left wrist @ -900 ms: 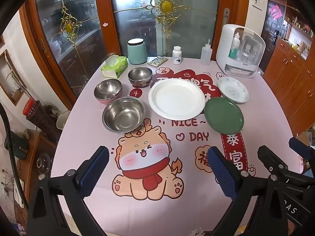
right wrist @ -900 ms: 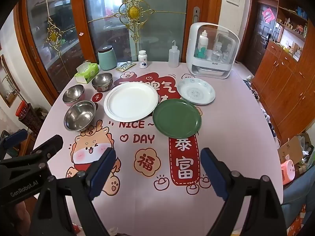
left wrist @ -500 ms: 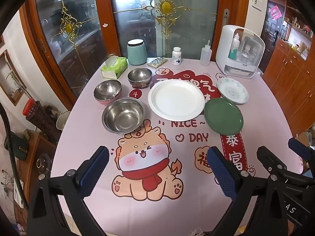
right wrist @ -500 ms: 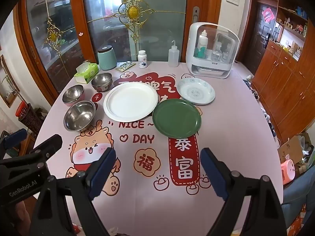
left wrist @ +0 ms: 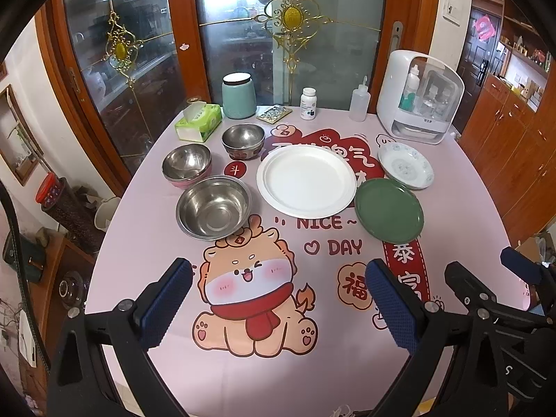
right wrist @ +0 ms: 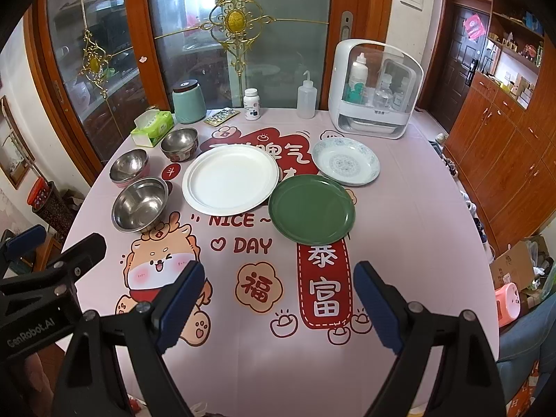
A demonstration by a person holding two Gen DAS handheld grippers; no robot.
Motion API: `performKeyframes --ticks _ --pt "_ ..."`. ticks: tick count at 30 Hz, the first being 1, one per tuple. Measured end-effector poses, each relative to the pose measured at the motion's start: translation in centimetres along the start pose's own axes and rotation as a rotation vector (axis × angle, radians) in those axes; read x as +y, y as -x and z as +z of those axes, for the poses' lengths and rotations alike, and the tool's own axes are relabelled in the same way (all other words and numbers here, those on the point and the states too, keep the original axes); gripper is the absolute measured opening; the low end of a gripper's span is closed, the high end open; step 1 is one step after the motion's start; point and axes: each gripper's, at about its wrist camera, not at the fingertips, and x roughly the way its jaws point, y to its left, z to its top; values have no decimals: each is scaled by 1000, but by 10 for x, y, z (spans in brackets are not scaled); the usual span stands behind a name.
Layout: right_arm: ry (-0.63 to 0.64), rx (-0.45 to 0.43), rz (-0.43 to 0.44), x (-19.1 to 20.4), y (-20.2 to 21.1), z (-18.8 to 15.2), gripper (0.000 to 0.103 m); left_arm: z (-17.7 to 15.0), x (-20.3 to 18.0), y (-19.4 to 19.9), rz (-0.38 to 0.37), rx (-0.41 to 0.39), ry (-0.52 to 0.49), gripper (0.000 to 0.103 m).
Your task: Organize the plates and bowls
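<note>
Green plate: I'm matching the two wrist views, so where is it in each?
Left wrist: green plate right of centre, right of the white plate.
Right wrist: green plate near centre.
Shared landmark: white plate, just left of it.

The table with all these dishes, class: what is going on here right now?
A person holds two grippers above the near edge of the table, nothing grasped yet. The left gripper and right gripper are both open and empty. Three steel bowls sit left; the white plate, green plate and patterned plate lie untouched.
</note>
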Motion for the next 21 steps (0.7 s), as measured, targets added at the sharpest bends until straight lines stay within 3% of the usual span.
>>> performKeyframes --ticks 21 --pt "1 -3 -5 2 1 2 88 1 2 1 0 1 2 99"
